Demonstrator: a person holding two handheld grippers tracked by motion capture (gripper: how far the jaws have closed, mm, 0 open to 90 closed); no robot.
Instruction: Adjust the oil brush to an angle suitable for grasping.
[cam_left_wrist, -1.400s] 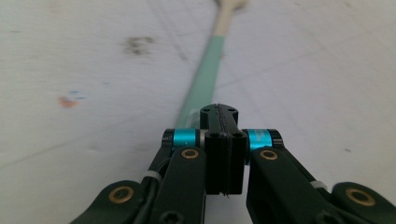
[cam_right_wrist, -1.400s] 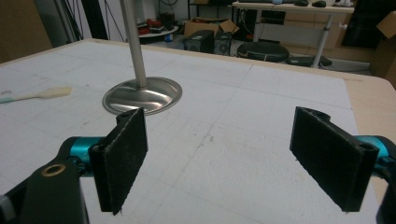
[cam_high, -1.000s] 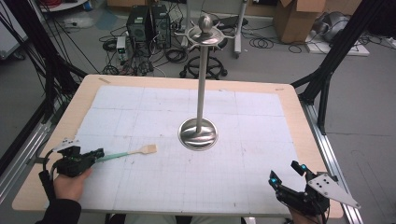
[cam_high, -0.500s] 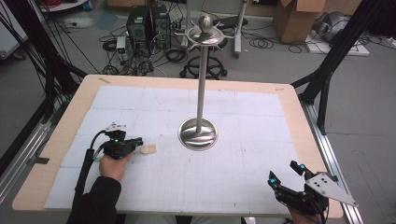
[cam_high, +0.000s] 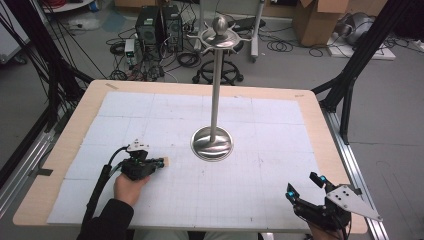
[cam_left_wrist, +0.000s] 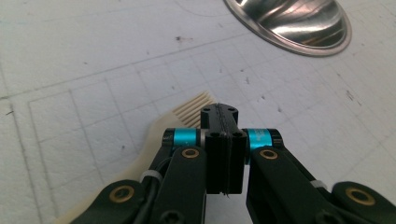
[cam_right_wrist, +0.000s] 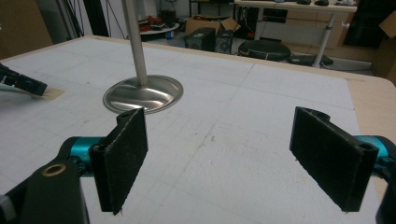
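A beige slotted spatula (cam_high: 165, 161) lies flat on the white gridded mat, left of a steel stand's round base (cam_high: 212, 143). My left gripper (cam_high: 159, 162) sits low over the spatula with its jaws pressed together. In the left gripper view the spatula's slotted head (cam_left_wrist: 189, 111) pokes out from under and behind the left gripper (cam_left_wrist: 219, 114), and I see nothing between the jaws. At the table's front right corner my right gripper (cam_high: 302, 183) stands open and holds nothing. The right gripper (cam_right_wrist: 233, 154) looks toward the stand base (cam_right_wrist: 142, 95) and the spatula head (cam_right_wrist: 52, 93).
The stand's tall pole (cam_high: 216, 85) rises from the mat's middle to a hooked crown with a ball on top. The wooden table edge (cam_high: 330, 150) runs close to the right gripper. Cables, computers and boxes lie on the floor beyond the table.
My left gripper has moved right and forward from the spatula's handle end to its head. The spatula has stayed about where it was. The right gripper has not moved.
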